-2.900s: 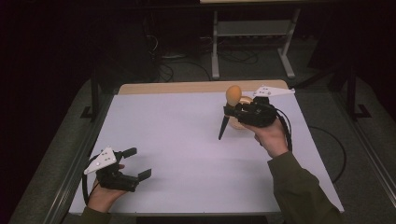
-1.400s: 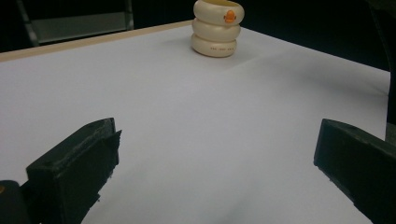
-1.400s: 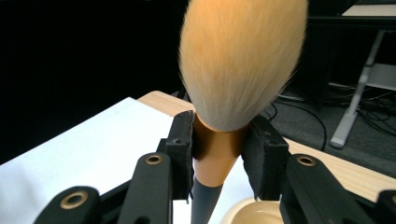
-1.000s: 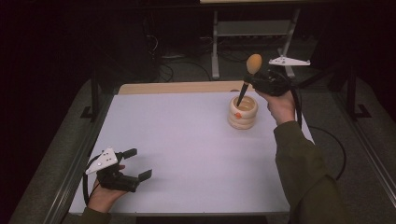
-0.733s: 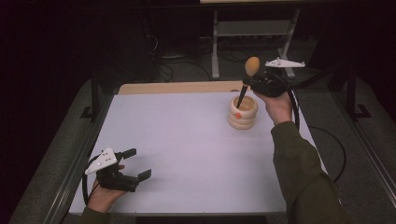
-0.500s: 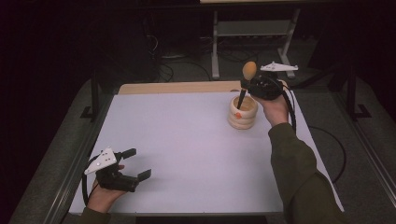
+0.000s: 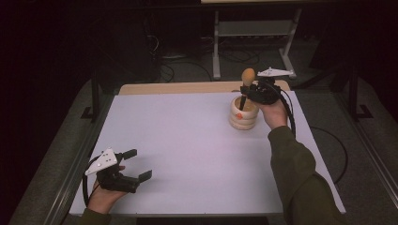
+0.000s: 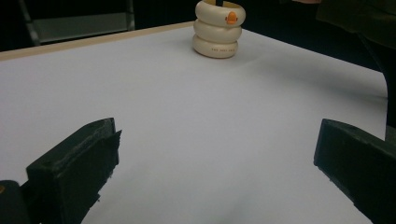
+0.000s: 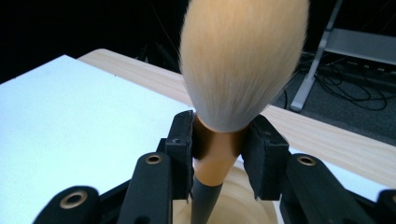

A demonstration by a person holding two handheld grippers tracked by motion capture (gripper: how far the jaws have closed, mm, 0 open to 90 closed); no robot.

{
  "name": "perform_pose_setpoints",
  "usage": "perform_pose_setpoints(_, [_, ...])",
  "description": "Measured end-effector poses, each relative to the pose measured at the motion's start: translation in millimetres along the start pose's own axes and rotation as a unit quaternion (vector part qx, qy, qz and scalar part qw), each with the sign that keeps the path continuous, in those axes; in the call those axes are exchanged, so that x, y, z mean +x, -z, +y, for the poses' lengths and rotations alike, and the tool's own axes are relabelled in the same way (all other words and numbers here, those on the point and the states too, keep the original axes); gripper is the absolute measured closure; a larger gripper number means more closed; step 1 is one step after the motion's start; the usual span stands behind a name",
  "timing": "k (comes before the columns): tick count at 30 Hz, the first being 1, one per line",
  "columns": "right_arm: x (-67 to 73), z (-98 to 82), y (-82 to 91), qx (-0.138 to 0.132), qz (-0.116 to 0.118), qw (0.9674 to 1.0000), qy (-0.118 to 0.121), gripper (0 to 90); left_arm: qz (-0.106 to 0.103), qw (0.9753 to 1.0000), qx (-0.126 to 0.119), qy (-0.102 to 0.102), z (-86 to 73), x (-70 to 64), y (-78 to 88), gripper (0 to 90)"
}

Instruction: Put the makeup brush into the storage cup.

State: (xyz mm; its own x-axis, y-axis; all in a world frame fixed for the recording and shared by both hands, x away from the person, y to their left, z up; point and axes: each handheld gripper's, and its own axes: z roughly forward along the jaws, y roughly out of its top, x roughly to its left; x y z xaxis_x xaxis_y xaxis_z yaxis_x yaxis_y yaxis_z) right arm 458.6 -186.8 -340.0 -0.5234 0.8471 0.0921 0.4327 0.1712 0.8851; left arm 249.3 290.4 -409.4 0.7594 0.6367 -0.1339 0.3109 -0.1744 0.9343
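Dark surroundings frame a desk [image 7: 187, 154] with a smooth, matte white top and a pale wooden strip along its far edge; beyond it a grey metal stand [image 7: 256, 33] and loose black cables [image 7: 187, 63] lie on the floor. Near the far right corner stands a cream holder [image 7: 243, 112], shaped like three rounded rings stacked one on another, glossy like plastic, with a small orange mark [image 8: 231, 18] on its top ring and a hollow middle. The right hand-held gripper [image 7: 251, 91] is closed on a makeup brush [image 9: 233, 93]: its two blocky black jaws press from either side on the coppery, smooth ferrule just below the bristles. The bristle head is a soft, fluffy, egg-shaped tuft of pale peach, standing upright above the jaws, while the thin dark handle points down into the opening of the holder; whether its tip touches the bottom cannot be told. A hand in an olive sleeve [image 7: 295, 178] carries this gripper just beside the holder. The left hand-held gripper [image 7: 136, 166] rests at the near left corner of the desk, well apart from the holder, its squared black jaws spread wide with bare white surface between them.
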Motion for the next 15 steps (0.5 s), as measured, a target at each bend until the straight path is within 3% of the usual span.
perform_pose_setpoints(8, [-2.0,-6.6,-5.8,0.018,-0.001,0.9998,-0.001,61.0,0.0,1.0,0.002,-0.001,0.1,0.1,-0.2,0.0])
perform_pose_setpoints(9, [-4.1,-7.2,-5.8,0.01,0.001,0.9999,-0.01,45.8,-0.001,1.0,0.001,-0.002,0.2,0.0,-0.2,0.0])
perform_pose_setpoints(10, [-4.1,-7.2,-5.8,0.01,0.001,0.9999,-0.01,45.8,-0.001,1.0,0.001,-0.002,0.2,0.0,-0.2,0.0])
perform_pose_setpoints(13, [-6.7,-5.6,-2.0,-0.012,-0.025,0.9994,-0.02,22.9,-0.001,1.0,0.001,-0.001,0.1,-0.1,-0.1,0.0])
perform_pose_setpoints(15, [-7.4,-5.3,-0.7,-0.014,-0.028,0.9994,-0.016,19.6,-0.002,1.0,0.001,-0.002,0.1,-0.1,-0.1,0.0])
